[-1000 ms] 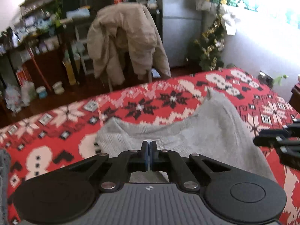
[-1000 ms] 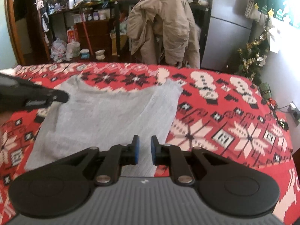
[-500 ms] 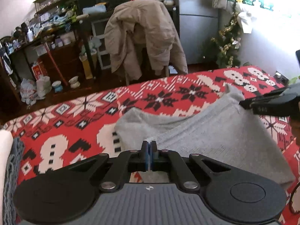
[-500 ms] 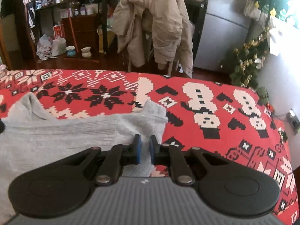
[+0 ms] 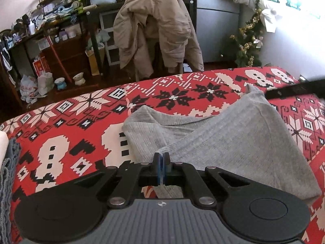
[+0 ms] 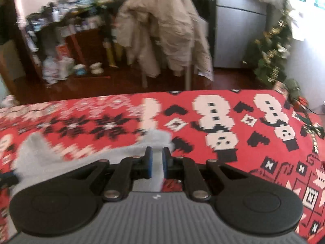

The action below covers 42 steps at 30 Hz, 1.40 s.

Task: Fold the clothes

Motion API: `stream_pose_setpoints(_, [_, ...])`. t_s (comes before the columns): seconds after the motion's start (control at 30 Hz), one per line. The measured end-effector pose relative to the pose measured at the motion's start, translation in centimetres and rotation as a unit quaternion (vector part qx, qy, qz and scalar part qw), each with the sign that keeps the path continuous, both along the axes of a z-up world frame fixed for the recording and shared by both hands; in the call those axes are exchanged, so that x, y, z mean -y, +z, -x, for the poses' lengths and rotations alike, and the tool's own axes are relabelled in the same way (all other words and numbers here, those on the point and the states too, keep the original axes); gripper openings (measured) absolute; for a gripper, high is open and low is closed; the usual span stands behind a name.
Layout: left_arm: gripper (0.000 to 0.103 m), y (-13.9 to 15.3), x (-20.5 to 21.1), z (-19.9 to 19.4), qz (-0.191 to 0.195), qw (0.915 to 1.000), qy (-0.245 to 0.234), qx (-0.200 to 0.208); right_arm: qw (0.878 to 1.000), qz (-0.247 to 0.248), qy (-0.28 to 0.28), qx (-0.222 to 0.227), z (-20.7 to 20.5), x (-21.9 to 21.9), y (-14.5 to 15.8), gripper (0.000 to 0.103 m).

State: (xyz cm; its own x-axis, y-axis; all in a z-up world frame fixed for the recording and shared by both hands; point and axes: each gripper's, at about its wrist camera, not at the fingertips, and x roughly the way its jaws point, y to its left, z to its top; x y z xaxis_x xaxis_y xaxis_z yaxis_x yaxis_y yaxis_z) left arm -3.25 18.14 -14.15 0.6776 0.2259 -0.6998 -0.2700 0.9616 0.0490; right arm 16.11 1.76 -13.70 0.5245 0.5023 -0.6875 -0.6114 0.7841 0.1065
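A grey knit garment (image 5: 233, 138) lies on the red patterned bed cover (image 5: 61, 142), its near part folded over toward the far edge. My left gripper (image 5: 161, 158) is shut on the garment's near left edge. In the right wrist view the garment (image 6: 81, 158) is blurred. My right gripper (image 6: 155, 156) stands at its far right corner, jaws a narrow gap apart with grey cloth between them. The right gripper also shows in the left wrist view (image 5: 294, 89), at the garment's raised far corner.
A chair draped with a beige coat (image 5: 158, 32) stands beyond the bed. Cluttered shelves (image 5: 50, 30) are at the left, a fridge (image 5: 217, 20) and a small Christmas tree (image 5: 247, 46) at the right. Folded clothes (image 5: 6, 162) lie at the bed's left edge.
Both grippers moved toward the far side of the bed, carrying the garment's edge over itself. The right gripper went from beside the cloth to over its corner.
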Motion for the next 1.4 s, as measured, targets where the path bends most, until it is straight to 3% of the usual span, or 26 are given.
stream_pose_setpoints(0.23, [0.004, 0.3, -0.8, 0.1, 0.035, 0.9993, 0.009, -0.001, 0.998, -0.002, 0.062, -0.020, 10.0, 1.7, 0.4, 0.011])
stream_pose_setpoints(0.4, [0.004, 1.1, -1.0, 1.3, 0.055, 0.9984, 0.013, -0.002, 0.997, 0.009, 0.068, -0.022, 14.8, 2.2, -0.2, 0.011])
stream_pose_setpoints(0.5, [0.004, 2.2, -0.4, 3.1, 0.058, 0.9982, 0.007, 0.013, 0.997, 0.007, 0.070, -0.013, 15.7, 1.7, -0.2, 0.011])
stream_pose_setpoints(0.63, [0.004, 3.5, 1.2, 5.0, 0.108, 0.9933, -0.018, 0.037, 0.997, -0.009, 0.073, -0.004, 15.5, 0.5, -0.1, 0.011])
stream_pose_setpoints(0.8, [0.004, 1.8, 3.6, 4.5, 0.144, 0.9877, -0.056, 0.024, 0.997, 0.005, 0.077, -0.012, 15.5, -0.2, -1.7, 0.010])
stream_pose_setpoints(0.9, [0.004, -0.4, 4.6, 4.5, 0.139, 0.9887, -0.056, -0.009, 0.997, -0.001, 0.076, -0.014, 16.0, 0.4, -1.9, 0.010])
stream_pose_setpoints(1.13, [0.004, 0.0, 4.2, 6.7, 0.135, 0.9902, -0.036, -0.011, 0.996, 0.009, 0.089, -0.014, 17.9, 2.2, -1.8, 0.011])
stream_pose_setpoints(1.4, [0.004, 2.1, 5.3, 7.3, 0.124, 0.9905, -0.056, 0.024, 0.998, 0.006, 0.065, 0.018, 17.8, 4.4, 0.1, 0.011])
